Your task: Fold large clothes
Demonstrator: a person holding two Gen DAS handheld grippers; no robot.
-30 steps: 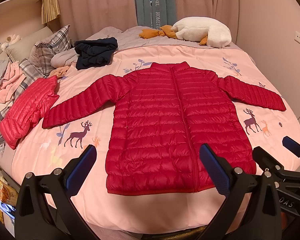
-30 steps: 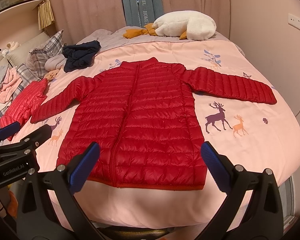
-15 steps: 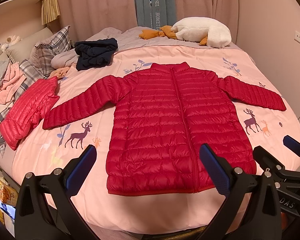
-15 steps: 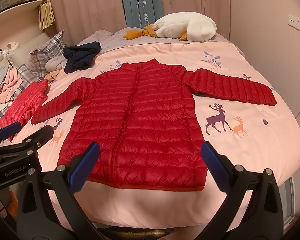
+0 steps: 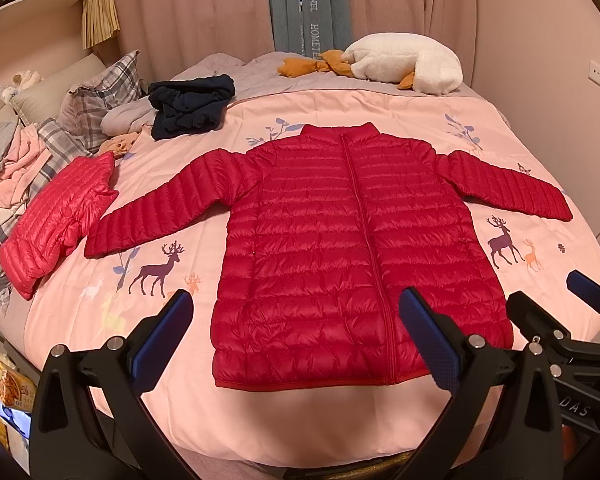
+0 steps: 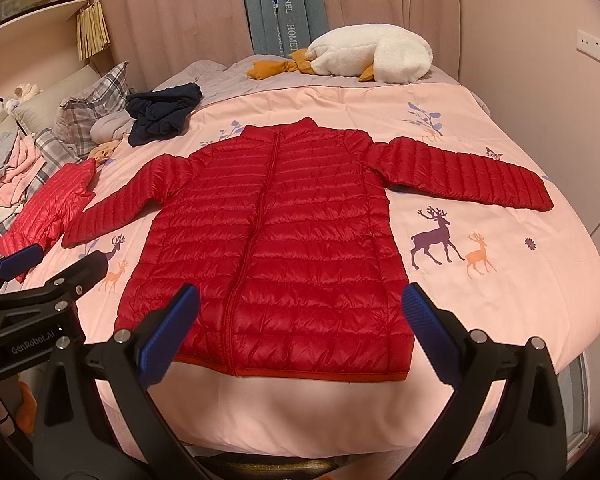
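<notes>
You are holding both tools back from the foot of the bed [image 5: 300,420], and that is why the whole red down jacket [image 5: 340,248] is showing between the fingers. The left tool [image 5: 296,344] is spread wide and gripping nothing; the right tool [image 6: 300,336] is likewise released, hanging over the hem. The jacket is lying flat on the pink deer-print duvet [image 6: 520,300], front up, zip closed, collar pointing away from you, with both sleeves stretched out to the sides. Laid out like this, it is giving you clear sleeve ends and hem corners to pinch for a first fold, which looks not yet begun. A folded coral down jacket [image 5: 56,224] is sitting just beyond the left cuff, and a navy garment [image 5: 188,106] is lying well apart near the plaid pillow [image 5: 100,96].
</notes>
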